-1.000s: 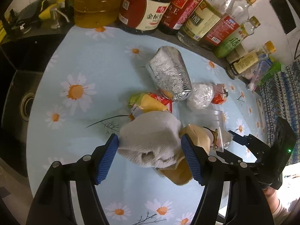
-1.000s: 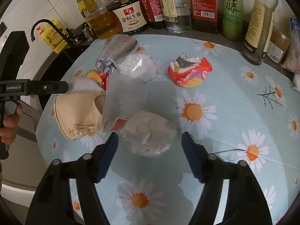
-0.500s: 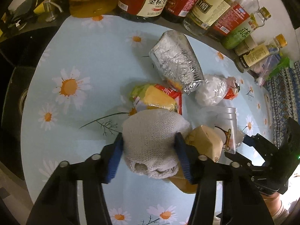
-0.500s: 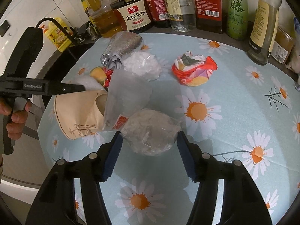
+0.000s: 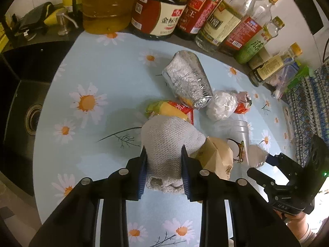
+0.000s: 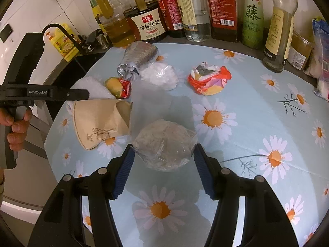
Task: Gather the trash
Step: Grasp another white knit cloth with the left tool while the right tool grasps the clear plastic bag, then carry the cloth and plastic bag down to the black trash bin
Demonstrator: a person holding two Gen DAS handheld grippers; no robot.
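Note:
My left gripper (image 5: pixel 163 169) is shut on a grey-white knitted cloth (image 5: pixel 166 142) and squeezes it between the blue pads. The cloth also shows in the right wrist view (image 6: pixel 90 86). My right gripper (image 6: pixel 163 173) is partly closed around a clear bag of greyish crumpled stuff (image 6: pixel 164 146); both pads touch its sides. Other trash lies on the daisy tablecloth (image 6: pixel 257 127): a brown paper bag (image 6: pixel 100 121), a foil pouch (image 5: pixel 188 80), a yellow-red wrapper (image 5: pixel 170 111), a white plastic wad (image 5: pixel 221 105), a red-orange crumpled wrapper (image 6: pixel 208 80).
Several oil and sauce bottles (image 6: pixel 224 10) line the back edge of the table. A black sink (image 5: pixel 22 107) lies to the left of the table. A patterned cloth (image 5: pixel 308 107) hangs at the right. A clear plastic cup (image 5: pixel 239 135) lies by the paper bag.
My left gripper has closed from wide open onto the knitted cloth. My right gripper has narrowed around the clear bag until the pads meet it.

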